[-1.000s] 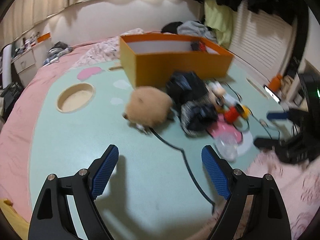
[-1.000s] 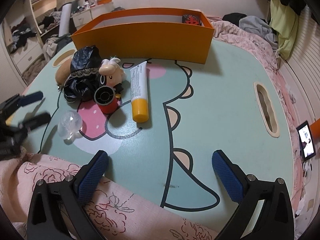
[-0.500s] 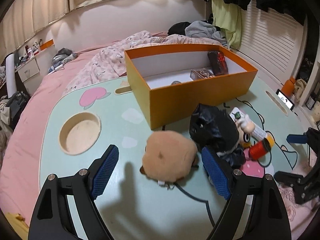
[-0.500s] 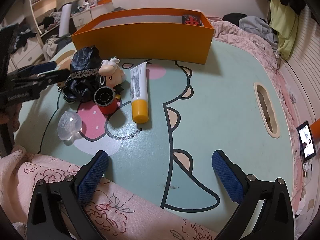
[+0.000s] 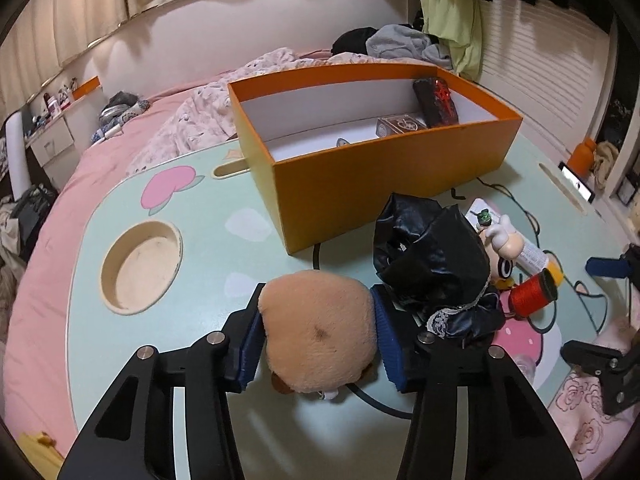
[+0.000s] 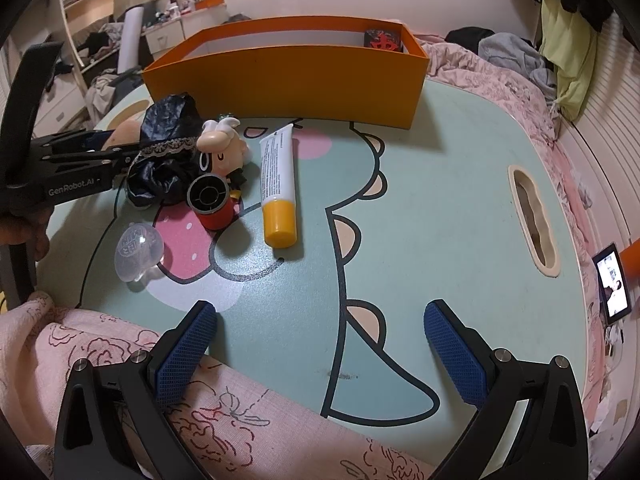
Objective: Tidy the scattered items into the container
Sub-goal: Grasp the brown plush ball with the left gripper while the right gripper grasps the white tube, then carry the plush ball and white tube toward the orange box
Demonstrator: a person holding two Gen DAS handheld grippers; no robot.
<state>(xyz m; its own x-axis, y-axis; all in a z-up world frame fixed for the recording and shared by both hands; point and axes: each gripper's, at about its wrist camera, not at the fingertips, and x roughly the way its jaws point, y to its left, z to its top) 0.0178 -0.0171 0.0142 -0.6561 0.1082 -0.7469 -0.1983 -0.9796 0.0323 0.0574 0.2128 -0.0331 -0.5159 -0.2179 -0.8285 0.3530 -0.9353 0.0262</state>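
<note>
My left claw (image 5: 318,330) pinches the plush (image 5: 320,330) at its sides on the table (image 5: 192,360), just short of the box (image 5: 380,176), so it lifts cleanly. My right claw (image 6: 320,344) hangs spread near the table's edge, clear of the tube (image 6: 278,180) and spool (image 6: 212,202).

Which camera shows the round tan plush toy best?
The left wrist view: the round tan plush toy fills the centre, clamped between the left gripper. The right wrist view shows only a tan sliver behind the black glossy bag.
</note>
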